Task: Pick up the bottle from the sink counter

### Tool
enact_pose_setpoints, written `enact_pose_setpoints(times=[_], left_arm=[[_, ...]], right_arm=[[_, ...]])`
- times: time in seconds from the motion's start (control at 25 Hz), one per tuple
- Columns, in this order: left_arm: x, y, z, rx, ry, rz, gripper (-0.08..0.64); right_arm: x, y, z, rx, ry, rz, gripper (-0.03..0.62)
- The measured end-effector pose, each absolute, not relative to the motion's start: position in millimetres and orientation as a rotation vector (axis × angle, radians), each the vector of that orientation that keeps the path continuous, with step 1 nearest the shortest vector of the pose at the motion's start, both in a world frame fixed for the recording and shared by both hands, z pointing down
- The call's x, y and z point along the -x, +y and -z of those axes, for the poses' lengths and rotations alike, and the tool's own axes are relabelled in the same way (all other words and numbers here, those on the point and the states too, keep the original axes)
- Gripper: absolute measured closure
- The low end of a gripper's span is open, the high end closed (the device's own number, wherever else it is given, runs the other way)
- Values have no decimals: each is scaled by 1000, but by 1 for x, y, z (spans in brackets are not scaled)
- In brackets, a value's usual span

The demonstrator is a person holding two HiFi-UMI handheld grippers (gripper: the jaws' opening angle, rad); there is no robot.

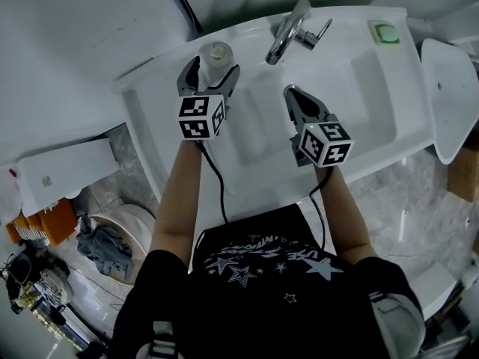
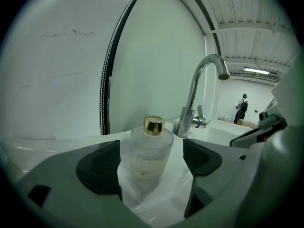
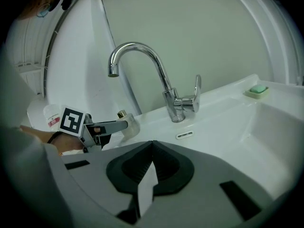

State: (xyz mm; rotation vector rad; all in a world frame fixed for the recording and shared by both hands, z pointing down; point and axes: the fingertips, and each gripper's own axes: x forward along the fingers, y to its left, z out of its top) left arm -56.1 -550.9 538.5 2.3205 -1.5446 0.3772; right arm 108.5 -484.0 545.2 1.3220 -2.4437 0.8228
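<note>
1. Bottle [image 2: 151, 148], clear glass with a gold cap, upright on the sink counter [image 1: 157, 88] at the back left corner, left of the faucet [image 1: 288, 32].
2. Left gripper [image 1: 211, 72]: jaws spread wide on either side of the bottle, pads clear of the glass.
3. Right gripper [image 1: 292, 92]: jaws pressed together, nothing between them, above the basin [image 1: 359, 103].

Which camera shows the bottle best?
The left gripper view: the bottle stands close, gold cap and frosted body clear, between open jaws. The head view shows mainly its top from above; the right gripper view shows it small, partly hidden.
</note>
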Motion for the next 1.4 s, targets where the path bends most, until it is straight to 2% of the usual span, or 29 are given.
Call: enact_pose_setpoints(times=[0.76,1.04,1.4], left_arm=[[45,-582,-558,-2254,-1626,-513,169],[49,-585,-564,-2219,-1636,-529,210],[49,-563,-558,-2213,-1592,-479,215]], right_arm=[[-126,-489,-564,-1322,-2401,-857,586],[-130,-488,-563,-1320,-2405,-856,586],[-137,-488,-551,-1338,-2420,-824,586]])
